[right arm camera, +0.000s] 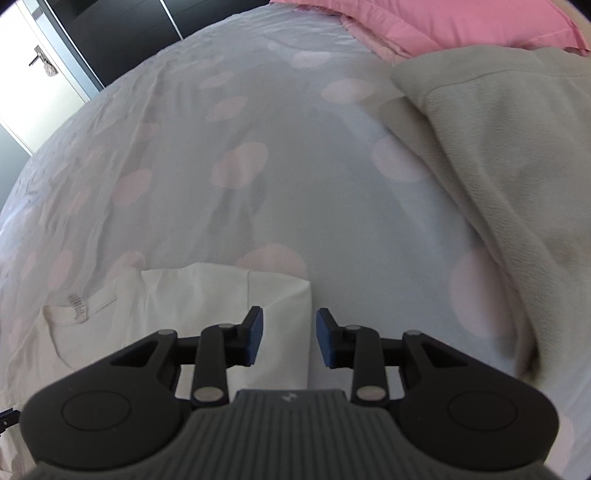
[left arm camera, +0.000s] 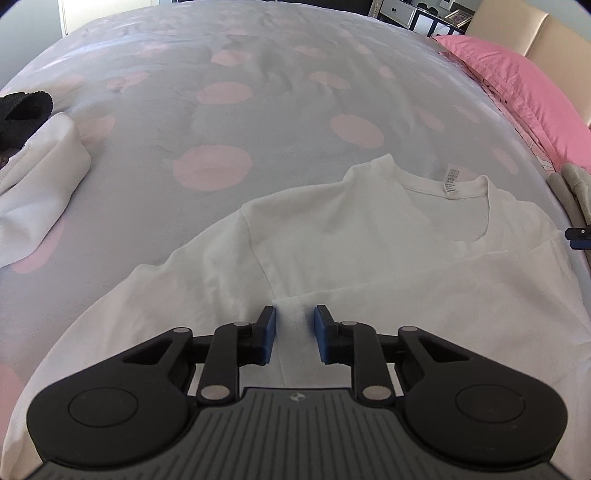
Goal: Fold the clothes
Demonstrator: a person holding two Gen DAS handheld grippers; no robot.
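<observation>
Bed surface: grey bedspread [left arm camera: 258, 122] with pale pink spots, covering nearly all of both views.

Far left, left wrist view: black garment [left arm camera: 26, 107] at the edge, with a folded white garment [left arm camera: 40, 173] just beside it, nearer.

Centre, near: white T-shirt [left arm camera: 332, 240] lying flat on the bedspread, neck opening with label [left arm camera: 450, 181] turned to the far side, left sleeve folded in over the body.

Left gripper [left arm camera: 294, 334]: blue pads spread a little apart, above a narrow folded strip of the T-shirt; the cloth lies between them, and the pads do not press on it.

Right gripper [right arm camera: 289, 338]: pads parted, above the right folded edge of the T-shirt [right arm camera: 221, 295]; the left pad is over white cloth, the right pad over bare bedspread; nothing pinched.

Right: beige garment [right arm camera: 498, 147] heaped on the bedspread, well apart from the T-shirt.

Far right: pink pillow [left arm camera: 524, 85] against a cream headboard [left arm camera: 532, 29].
</observation>
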